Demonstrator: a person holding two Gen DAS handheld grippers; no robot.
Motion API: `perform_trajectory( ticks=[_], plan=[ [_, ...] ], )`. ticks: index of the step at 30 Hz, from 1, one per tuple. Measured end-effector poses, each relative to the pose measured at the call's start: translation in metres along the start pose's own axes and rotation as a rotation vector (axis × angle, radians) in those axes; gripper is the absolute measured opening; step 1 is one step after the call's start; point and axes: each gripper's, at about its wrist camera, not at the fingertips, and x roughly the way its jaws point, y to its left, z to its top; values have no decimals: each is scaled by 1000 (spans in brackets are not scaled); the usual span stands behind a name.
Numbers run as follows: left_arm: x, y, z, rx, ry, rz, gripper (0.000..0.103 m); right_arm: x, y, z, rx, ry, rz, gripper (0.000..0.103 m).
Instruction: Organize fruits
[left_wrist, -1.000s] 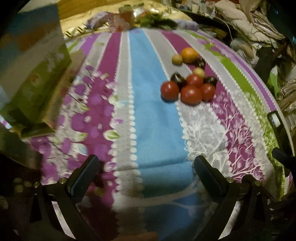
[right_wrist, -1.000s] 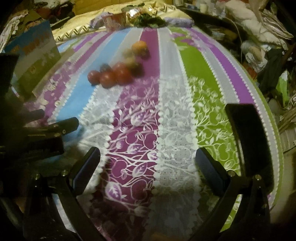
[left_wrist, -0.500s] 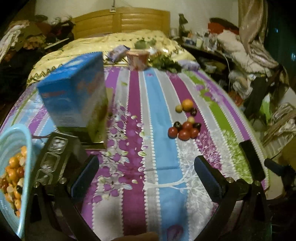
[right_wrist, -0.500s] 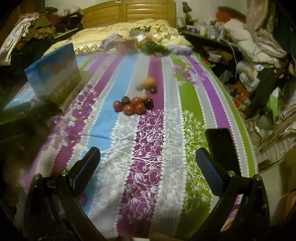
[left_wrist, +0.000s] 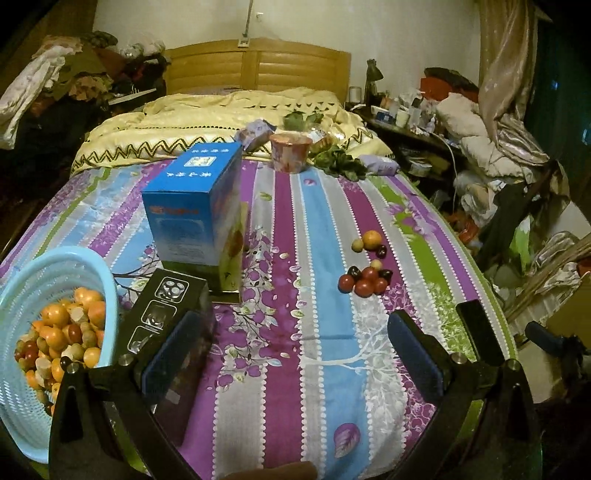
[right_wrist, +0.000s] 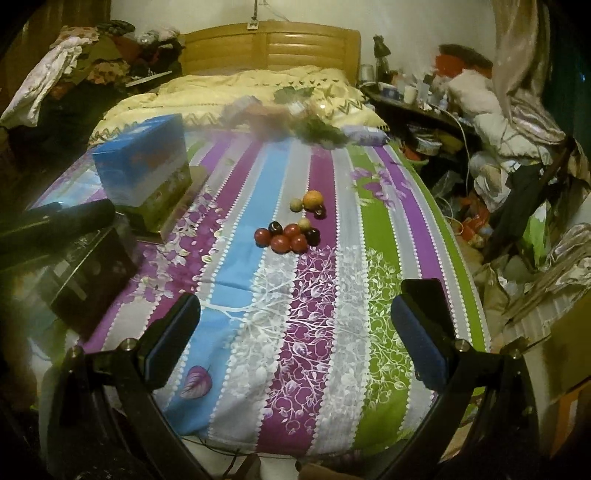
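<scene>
The bedsheet (left_wrist: 325, 258) runs in long stripes of purple, sky blue, grey and lime green, edged with white dotted trim and printed with white trees and leaves. Red fruits (left_wrist: 364, 284) cluster with glossy near-black ones, a pale yellow one among them, and an orange fruit (left_wrist: 371, 239) sits beyond. The basket (left_wrist: 55, 266) is pale blue mesh, full of orange, red and yellowish fruit. The box (left_wrist: 192, 206) is bright blue over green. The quilt (left_wrist: 221, 122) is cream with black zigzags.
</scene>
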Motion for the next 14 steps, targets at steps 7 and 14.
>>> perform_trajectory(
  ticks=[7, 14],
  plan=[
    [-18, 1, 2, -3, -26, -4, 103, -11, 4, -4, -3, -19, 7, 103],
    [-34, -6, 2, 19, -64, 7, 103, -19, 5, -5, -6, -33, 12, 103]
  ],
)
